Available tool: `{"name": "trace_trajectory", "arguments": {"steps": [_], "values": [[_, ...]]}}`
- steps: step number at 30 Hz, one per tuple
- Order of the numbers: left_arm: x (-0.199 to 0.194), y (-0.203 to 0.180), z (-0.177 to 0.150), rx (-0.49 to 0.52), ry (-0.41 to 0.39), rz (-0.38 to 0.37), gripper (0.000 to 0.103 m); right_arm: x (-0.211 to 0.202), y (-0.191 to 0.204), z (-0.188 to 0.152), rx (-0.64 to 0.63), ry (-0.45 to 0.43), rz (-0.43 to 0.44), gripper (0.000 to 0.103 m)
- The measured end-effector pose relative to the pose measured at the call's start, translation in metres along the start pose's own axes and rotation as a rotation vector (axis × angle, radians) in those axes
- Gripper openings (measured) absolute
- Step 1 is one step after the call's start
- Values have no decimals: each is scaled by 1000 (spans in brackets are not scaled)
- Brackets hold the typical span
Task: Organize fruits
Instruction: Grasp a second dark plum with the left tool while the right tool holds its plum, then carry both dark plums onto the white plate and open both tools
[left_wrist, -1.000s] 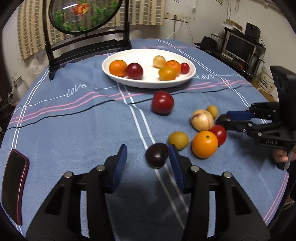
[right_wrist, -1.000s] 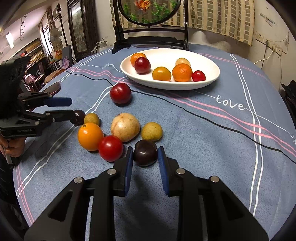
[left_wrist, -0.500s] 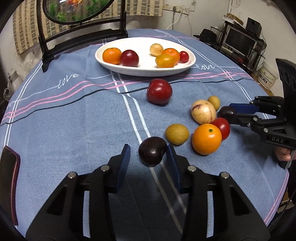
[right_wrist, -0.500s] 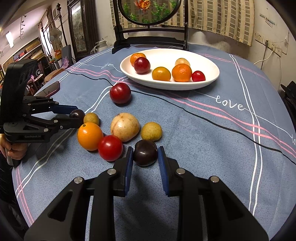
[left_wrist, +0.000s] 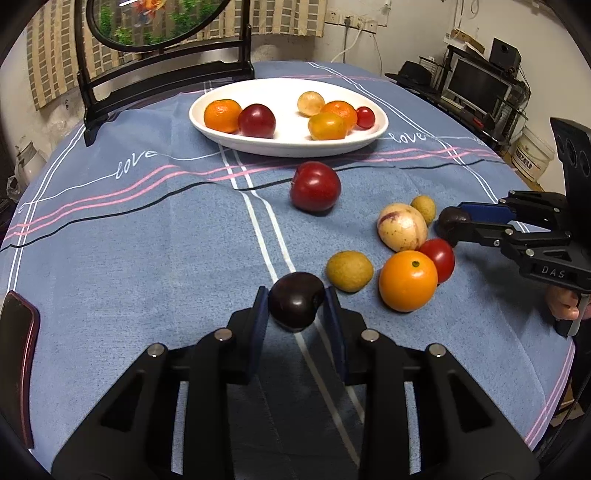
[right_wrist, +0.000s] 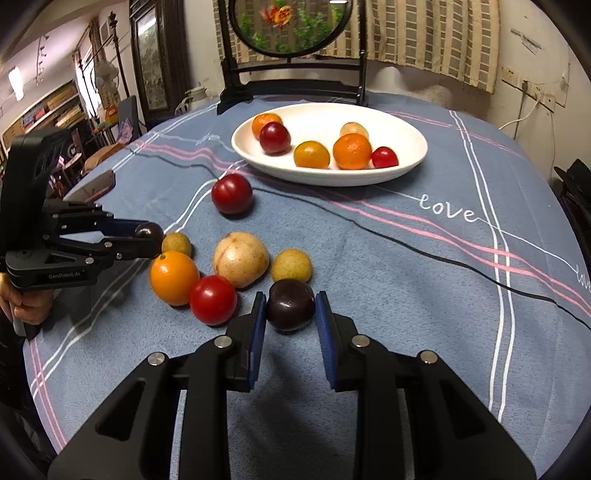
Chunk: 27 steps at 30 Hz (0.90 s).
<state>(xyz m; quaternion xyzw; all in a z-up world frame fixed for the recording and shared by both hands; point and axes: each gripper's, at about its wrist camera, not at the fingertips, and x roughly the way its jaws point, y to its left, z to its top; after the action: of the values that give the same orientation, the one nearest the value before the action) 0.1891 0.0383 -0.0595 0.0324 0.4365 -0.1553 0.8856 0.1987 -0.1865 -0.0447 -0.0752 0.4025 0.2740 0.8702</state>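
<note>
Both my grippers have a dark plum each: left gripper (left_wrist: 296, 310) fingers pinching one dark plum (left_wrist: 296, 304), right gripper (right_wrist: 290, 312) fingers pinching the other plum (right_wrist: 290, 304), both low over the blue tabletop (left_wrist: 147, 258). Round fruit, so no real long axis. Beyond sit six loose fruits, including one orange (left_wrist: 408, 280) and a red plum (left_wrist: 314, 186). "love" is stitched on the cloth. Farthest, the white plate (left_wrist: 258, 146) holds six fruits.
</note>
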Motion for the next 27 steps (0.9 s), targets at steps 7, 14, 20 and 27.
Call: {"name": "trace_trajectory", "arguments": {"steps": [7,14,20,27], "values": [[-3,20,21,-108,-26,-69,31,-1,-26,13,122,-31,48,27],[10,27,94,-132,-76,-43,31,12,-44,69,211,-145,17,27],[44,15,158,-89,-86,5,31,52,-63,99,274,-141,-10,27],[82,1,184,-51,-42,57,31,65,-69,102,256,-120,-6,27]]}}
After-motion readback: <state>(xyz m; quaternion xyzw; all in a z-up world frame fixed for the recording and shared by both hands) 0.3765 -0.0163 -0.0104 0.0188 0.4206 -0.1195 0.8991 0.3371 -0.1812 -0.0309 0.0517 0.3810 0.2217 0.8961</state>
